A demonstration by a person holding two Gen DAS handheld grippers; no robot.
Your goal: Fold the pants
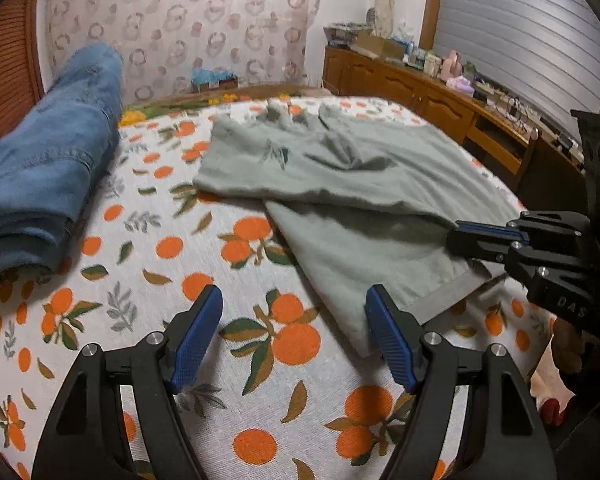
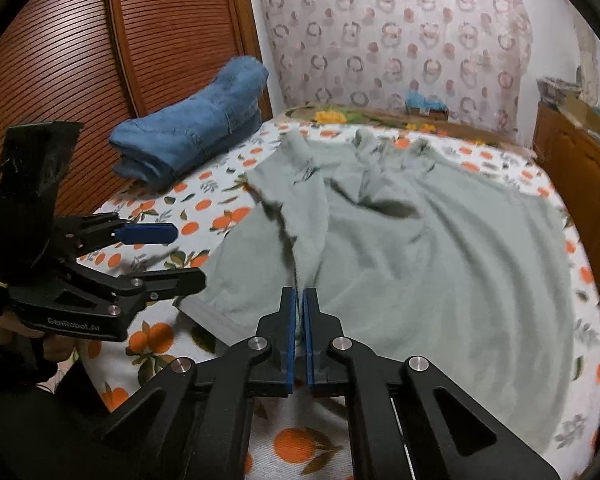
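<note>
Grey-green pants (image 1: 340, 184) lie rumpled across the orange-print bedsheet (image 1: 160, 248), with a hem at the near edge. In the right wrist view the pants (image 2: 440, 240) fill the middle and right. My right gripper (image 2: 299, 294) is shut on a raised fold of the pants, and the cloth runs straight into its blue pads. It shows from the side as the right gripper (image 1: 458, 236), low on the pants leg. My left gripper (image 1: 293, 296) stands open over the sheet just left of the hem, holding nothing. It also appears as the left gripper (image 2: 188, 256), in a person's hand.
Folded blue jeans (image 1: 48, 168) sit at the far left of the bed, against a slatted wooden door (image 2: 80, 60). A wooden sideboard (image 1: 440, 92) with clutter on top runs along the right side. A patterned curtain hangs behind the bed.
</note>
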